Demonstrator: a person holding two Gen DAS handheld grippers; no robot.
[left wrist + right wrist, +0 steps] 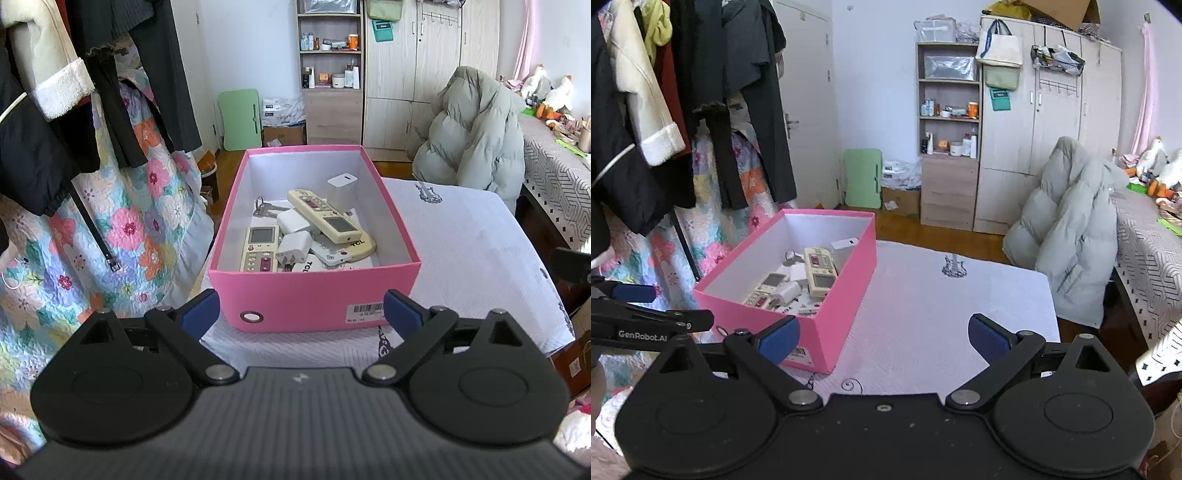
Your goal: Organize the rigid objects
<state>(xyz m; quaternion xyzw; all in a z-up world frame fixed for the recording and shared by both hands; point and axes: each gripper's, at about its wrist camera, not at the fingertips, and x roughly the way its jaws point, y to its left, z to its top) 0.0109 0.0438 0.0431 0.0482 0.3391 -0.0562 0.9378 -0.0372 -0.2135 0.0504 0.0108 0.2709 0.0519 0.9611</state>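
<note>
A pink box [314,295] stands on a table with a white cloth [461,240]. Inside lie cream remotes [323,216], white chargers [293,247] and keys [264,208]. My left gripper [302,314] is open and empty, its blue pads either side of the box's near wall. In the right wrist view the box [846,280] sits to the left with the same items inside. My right gripper [884,339] is open and empty above the cloth [942,314], beside the box's near corner. The left gripper [635,306] shows at the left edge.
Hanging clothes and a floral quilt [122,221] crowd the left side. A grey puffer jacket [476,129] drapes a chair at the table's right. A shelf unit [949,147] and wardrobe [1045,129] stand behind. A patterned bed [1152,251] lies at the right.
</note>
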